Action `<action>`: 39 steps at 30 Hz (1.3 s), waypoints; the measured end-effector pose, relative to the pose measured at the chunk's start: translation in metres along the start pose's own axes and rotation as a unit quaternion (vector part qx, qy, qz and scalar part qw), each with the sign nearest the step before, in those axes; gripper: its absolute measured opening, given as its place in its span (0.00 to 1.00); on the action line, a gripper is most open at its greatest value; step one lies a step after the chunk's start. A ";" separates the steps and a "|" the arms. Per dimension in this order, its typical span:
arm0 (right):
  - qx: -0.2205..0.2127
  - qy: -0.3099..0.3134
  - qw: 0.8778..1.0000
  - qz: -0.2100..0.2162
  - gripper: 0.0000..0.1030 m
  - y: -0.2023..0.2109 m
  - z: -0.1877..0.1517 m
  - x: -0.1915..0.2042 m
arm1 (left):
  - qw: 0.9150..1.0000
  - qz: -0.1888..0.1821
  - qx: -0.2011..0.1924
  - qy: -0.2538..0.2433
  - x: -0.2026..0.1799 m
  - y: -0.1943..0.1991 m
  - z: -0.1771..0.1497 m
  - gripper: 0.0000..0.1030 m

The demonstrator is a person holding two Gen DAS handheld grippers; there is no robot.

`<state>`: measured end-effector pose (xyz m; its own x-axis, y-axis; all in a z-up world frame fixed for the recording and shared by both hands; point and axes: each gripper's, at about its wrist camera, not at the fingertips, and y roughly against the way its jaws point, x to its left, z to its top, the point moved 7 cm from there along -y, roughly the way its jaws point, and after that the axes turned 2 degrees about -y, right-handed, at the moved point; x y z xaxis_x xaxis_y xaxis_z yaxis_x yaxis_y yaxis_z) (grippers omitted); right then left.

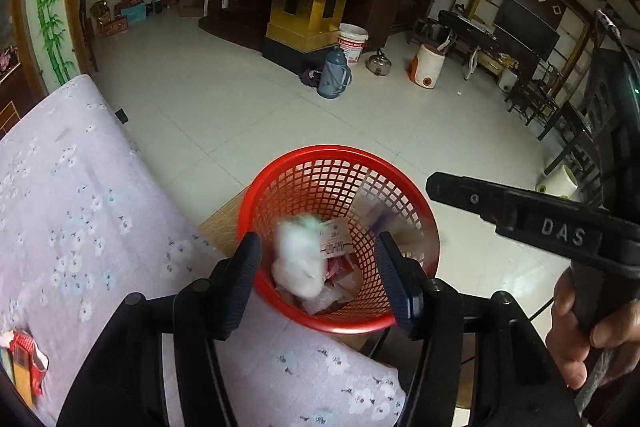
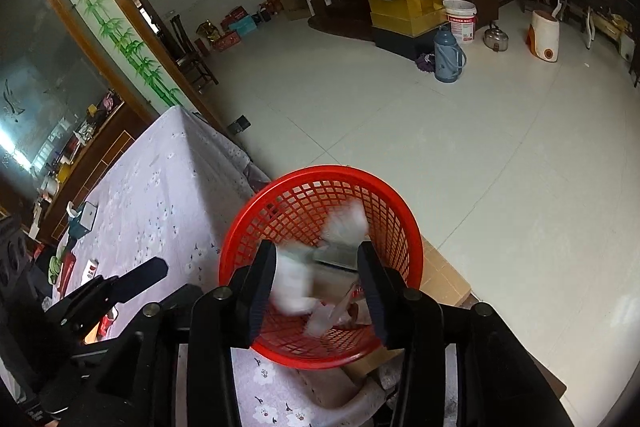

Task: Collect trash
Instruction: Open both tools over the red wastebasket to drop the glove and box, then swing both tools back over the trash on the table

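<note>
A red mesh basket (image 1: 341,151) (image 2: 320,171) stands just past the table's edge, below both grippers. Inside it lie wrappers and a printed paper slip (image 1: 334,237). A white crumpled tissue (image 1: 298,259) (image 2: 347,223) shows blurred over the basket's inside, and a second white blurred piece (image 2: 290,283) is near the right gripper's left finger. My left gripper (image 1: 320,269) hangs open above the basket's near rim with nothing gripped. My right gripper (image 2: 316,289) is open over the same basket. In the left wrist view it (image 1: 516,211) reaches in from the right, held by a hand (image 1: 592,327).
The table wears a lilac flowered cloth (image 1: 80,211) (image 2: 160,187). On it lie a red packet (image 1: 24,359), a small carton (image 2: 92,269) and a tissue box (image 2: 82,215). A cardboard box (image 2: 442,275) sits under the basket. A blue flask (image 1: 334,73) and a white bucket (image 1: 353,45) stand far off on the tiled floor.
</note>
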<state>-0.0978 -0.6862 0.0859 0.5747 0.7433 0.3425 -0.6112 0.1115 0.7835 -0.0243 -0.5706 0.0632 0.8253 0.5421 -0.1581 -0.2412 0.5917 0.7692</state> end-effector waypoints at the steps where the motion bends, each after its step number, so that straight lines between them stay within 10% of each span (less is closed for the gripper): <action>1: 0.002 0.000 1.000 0.000 0.44 -0.001 -0.001 0.001 | 1.000 0.003 0.000 -0.001 0.000 0.000 0.000 0.56; 22: 0.100 0.148 0.982 0.063 0.54 -0.023 -0.118 0.144 | 0.988 0.112 -0.017 0.107 0.102 0.113 -0.115 0.56; 39: 0.116 0.225 0.963 0.092 0.56 -0.021 -0.173 0.231 | 0.933 0.193 -0.038 0.302 0.256 0.216 -0.226 0.56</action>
<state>-0.0465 -0.4023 0.0590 0.1416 0.9528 0.2687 -0.5124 -0.1618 0.8434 0.0199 -0.1691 0.0488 0.2374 0.9473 -0.2151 -0.5158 0.3106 0.7984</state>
